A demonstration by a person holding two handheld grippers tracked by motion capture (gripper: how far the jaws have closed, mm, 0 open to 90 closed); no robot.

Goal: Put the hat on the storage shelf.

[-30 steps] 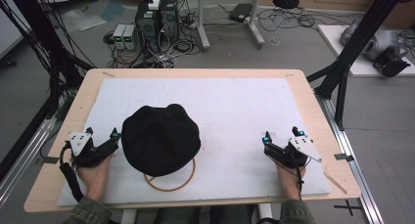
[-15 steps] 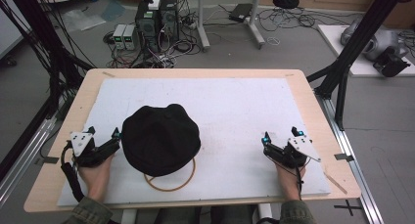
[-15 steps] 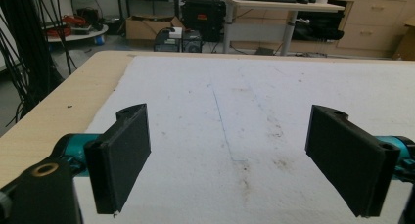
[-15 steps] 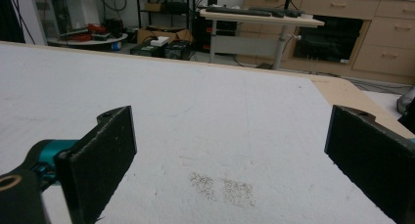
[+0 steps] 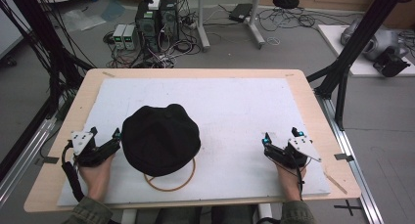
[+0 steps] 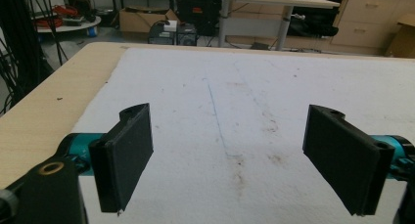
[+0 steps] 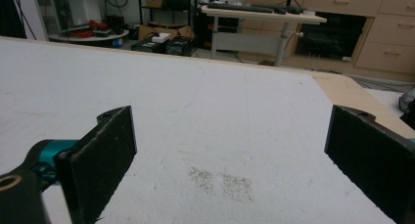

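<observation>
My left gripper rests on the white mat near the table's front left, held in a hand. Its jaws stand wide open in the left gripper view, with bare, stained mat between them. At the front right, another hand holds my right gripper low over the mat. It is also open, with nothing between its pads. A black cap-like round shape sits between the two, just right of the left gripper. It hides part of a thin wooden ring lying on the mat.
The white mat covers most of a wooden table. Black frame posts stand beside the table on both sides. Computers and cables sit on the floor beyond the far edge.
</observation>
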